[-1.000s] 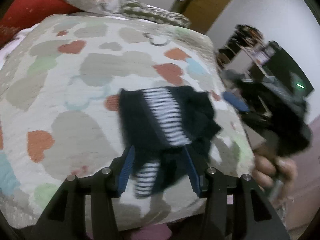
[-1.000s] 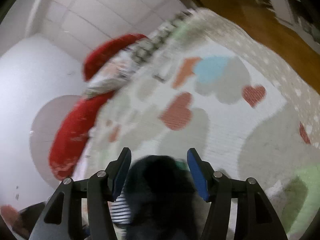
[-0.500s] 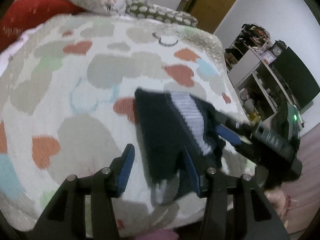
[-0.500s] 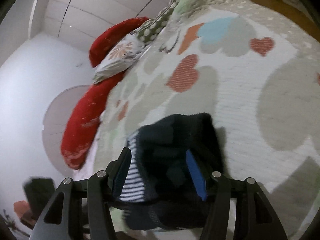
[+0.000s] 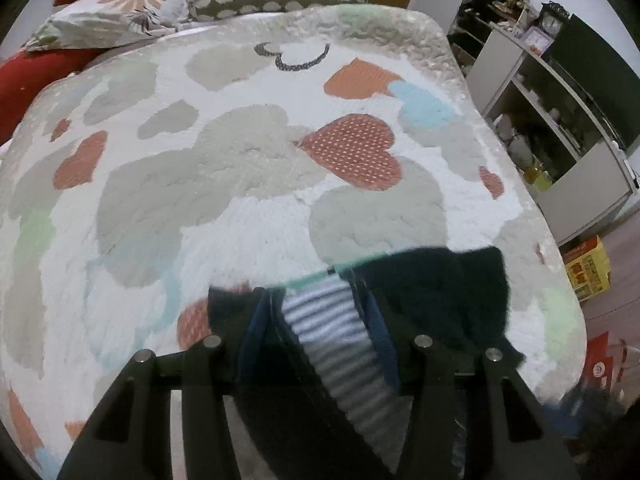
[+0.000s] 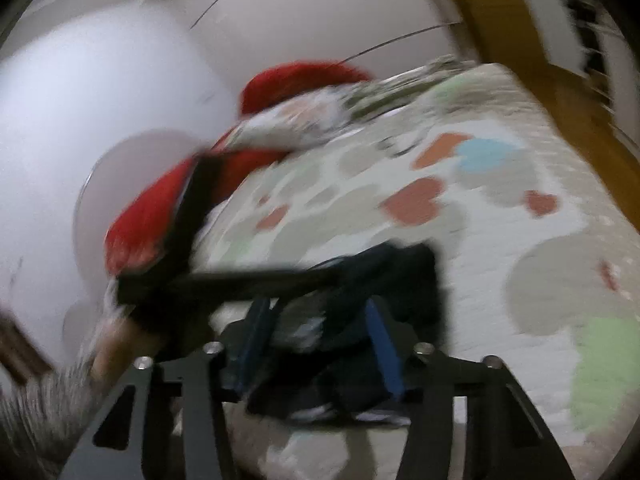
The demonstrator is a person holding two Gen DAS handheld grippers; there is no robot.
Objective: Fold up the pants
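Dark navy pants [image 5: 440, 292] with a white striped panel lie bunched at the near edge of the heart-patterned blanket [image 5: 240, 184]. My left gripper [image 5: 316, 320] points down at them, and its blue pads hold the striped part between them. In the blurred right wrist view the pants [image 6: 400, 280] fill the gap of my right gripper [image 6: 316, 336], whose jaws are closing on the dark cloth. The left gripper's black body [image 6: 224, 280] crosses that view from the left, with a hand [image 6: 116, 352] behind it.
Patterned pillows [image 5: 120, 12] and a red cushion [image 6: 152, 216] lie at the head of the bed. A grey shelf unit [image 5: 552, 128] and a yellow box [image 5: 588, 268] stand on the floor to the right of the bed.
The pants have come nearer to the left camera, down at the bed's near edge. The right jaws have narrowed around the cloth. The left gripper has swung into the right wrist view.
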